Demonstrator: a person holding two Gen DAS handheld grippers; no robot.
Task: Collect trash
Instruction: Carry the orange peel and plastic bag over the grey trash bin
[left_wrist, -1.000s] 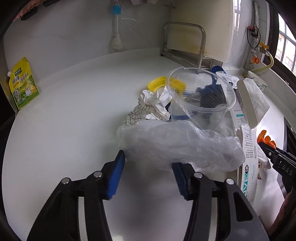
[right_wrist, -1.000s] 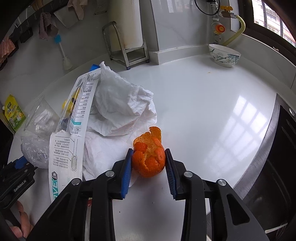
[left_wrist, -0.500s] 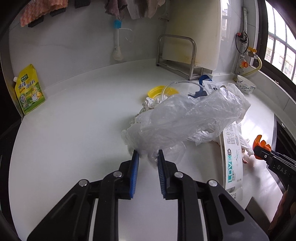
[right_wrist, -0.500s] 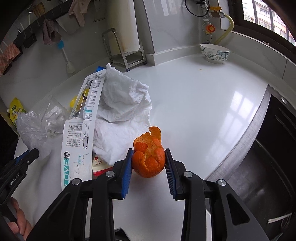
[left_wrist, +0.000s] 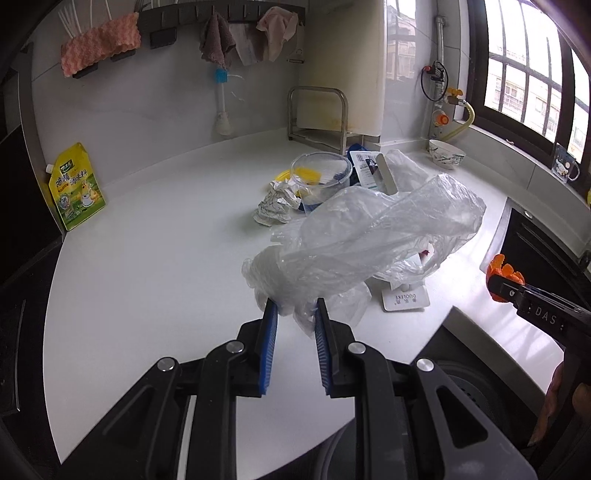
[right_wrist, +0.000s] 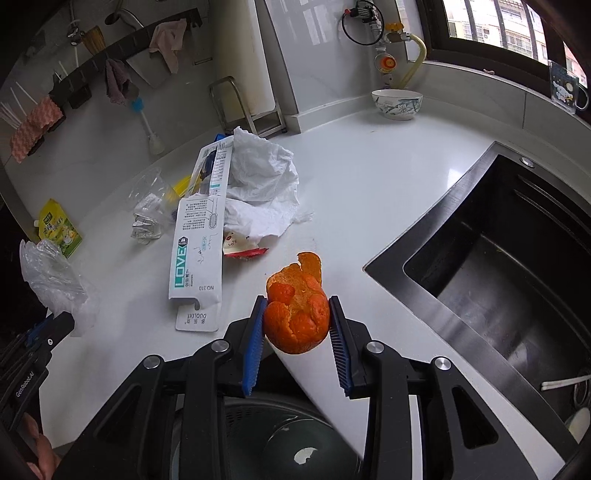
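Observation:
My left gripper is shut on a crumpled clear plastic bag and holds it above the white counter. The bag also shows at the left of the right wrist view. My right gripper is shut on an orange peel, held above the counter's front edge; the peel also shows in the left wrist view. On the counter lie a white LOVE toothbrush package, crumpled white paper, a clear plastic tub and a crumpled wrapper.
A dark bin with a mesh rim sits below the counter edge under my right gripper. A steel sink is at the right. A yellow-green pouch leans on the wall, and a bowl stands at the back.
Both grippers have pulled back and up from the trash pile. The left closed on the plastic bag and lifted it off the counter. The right still holds the orange peel.

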